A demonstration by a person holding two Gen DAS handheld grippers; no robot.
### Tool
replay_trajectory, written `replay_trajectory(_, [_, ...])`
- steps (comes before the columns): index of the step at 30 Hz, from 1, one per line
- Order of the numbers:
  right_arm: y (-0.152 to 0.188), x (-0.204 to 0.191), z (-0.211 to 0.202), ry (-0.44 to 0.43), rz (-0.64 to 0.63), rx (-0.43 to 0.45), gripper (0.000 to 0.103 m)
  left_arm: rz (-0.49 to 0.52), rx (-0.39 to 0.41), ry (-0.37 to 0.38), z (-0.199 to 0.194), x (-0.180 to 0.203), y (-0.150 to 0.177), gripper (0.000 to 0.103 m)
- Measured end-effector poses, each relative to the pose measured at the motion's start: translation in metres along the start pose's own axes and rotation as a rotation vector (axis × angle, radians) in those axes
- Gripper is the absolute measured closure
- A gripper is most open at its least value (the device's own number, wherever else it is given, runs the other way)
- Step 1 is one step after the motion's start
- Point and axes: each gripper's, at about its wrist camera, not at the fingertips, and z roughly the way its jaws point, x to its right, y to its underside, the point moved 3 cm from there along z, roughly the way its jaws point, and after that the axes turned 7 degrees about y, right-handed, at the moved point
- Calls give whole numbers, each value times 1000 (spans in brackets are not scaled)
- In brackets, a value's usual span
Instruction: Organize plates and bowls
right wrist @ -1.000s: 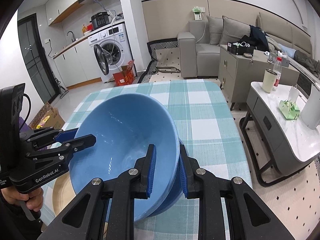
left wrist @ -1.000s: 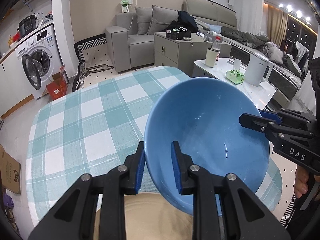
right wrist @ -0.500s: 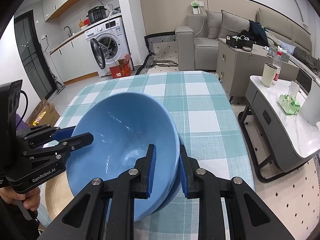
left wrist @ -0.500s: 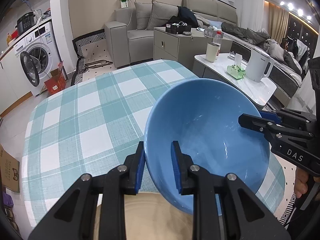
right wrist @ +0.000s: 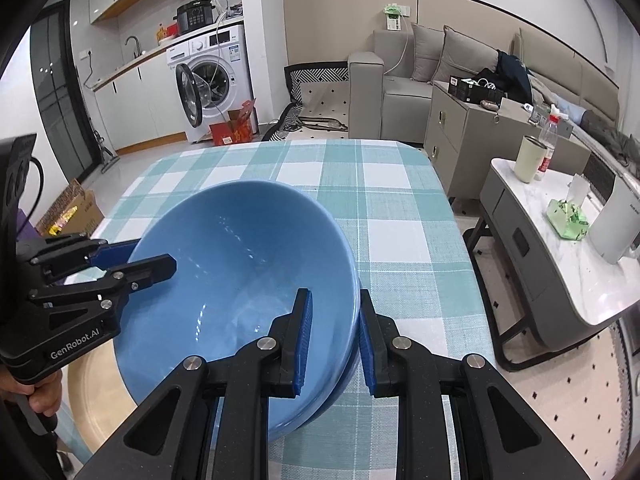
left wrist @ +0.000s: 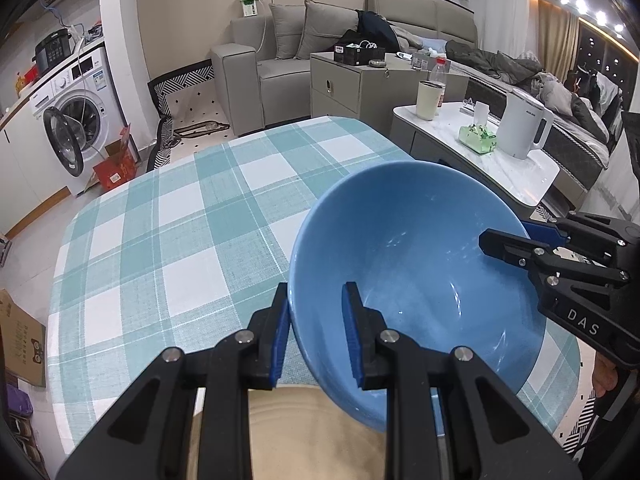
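— What is seen of the surface?

— A table (left wrist: pixel 168 248) covered with a teal-and-white checked cloth is shown in both views, its far corners rounded. Near its close edge a beige plate (left wrist: pixel 320 432) is laid on the cloth, partly hidden under the tools.

— And the task's thing?

— A blue bowl (left wrist: pixel 420 280) is held tilted above the cloth, partly over the beige plate. In the right wrist view a second blue rim is seen just beneath it (right wrist: pixel 340 384), so two nested bowls appear to be there, though the lower one is mostly hidden.

— How are the tools set?

— The left gripper (left wrist: pixel 316 332) is closed onto the bowl's near rim, one blue pad outside the wall and one inside. The right gripper (right wrist: pixel 334 340) is clamped likewise on the opposite rim, with the wall caught between its pads. Each tool is seen from the other's camera, reaching in across the bowl.

— What is shown of the room?

— A washing machine (right wrist: pixel 208 84) with its round door swung open is placed against the far wall, and a dark cooker is set on top of it. A red box (right wrist: pixel 236 128) is left on the floor beside it. A grey sofa (left wrist: pixel 280 56) with cushions is seen beyond the table, and a grey cabinet (right wrist: pixel 460 136) stands near it. To the right, a marble-topped side table (left wrist: pixel 520 172) carries a white kettle (left wrist: pixel 524 124), a cream cup (left wrist: pixel 428 100) and a green tissue pack (left wrist: pixel 478 138). A cardboard box (left wrist: pixel 20 344) is leaned at the left, on the floor.
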Motion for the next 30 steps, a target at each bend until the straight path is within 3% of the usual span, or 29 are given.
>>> replay_trajectory(13, [7, -3, 7, 57, -39, 2, 81, 25, -10, -35, 8, 4, 4, 80])
replay_trajectory(24, [8, -1, 7, 42, -37, 26, 76, 48, 5, -17, 7, 10, 3, 77])
replay_trajectory(26, [9, -1, 7, 38, -41, 31, 74, 50, 5, -17, 6, 10, 3, 75])
replay_trajectory(28, [11, 1, 5, 30, -41, 39, 73, 48, 9, -18, 3, 10, 3, 62])
replay_trajectory(30, [12, 4, 1, 19, -36, 55, 66, 39, 16, -18, 0, 7, 4, 57])
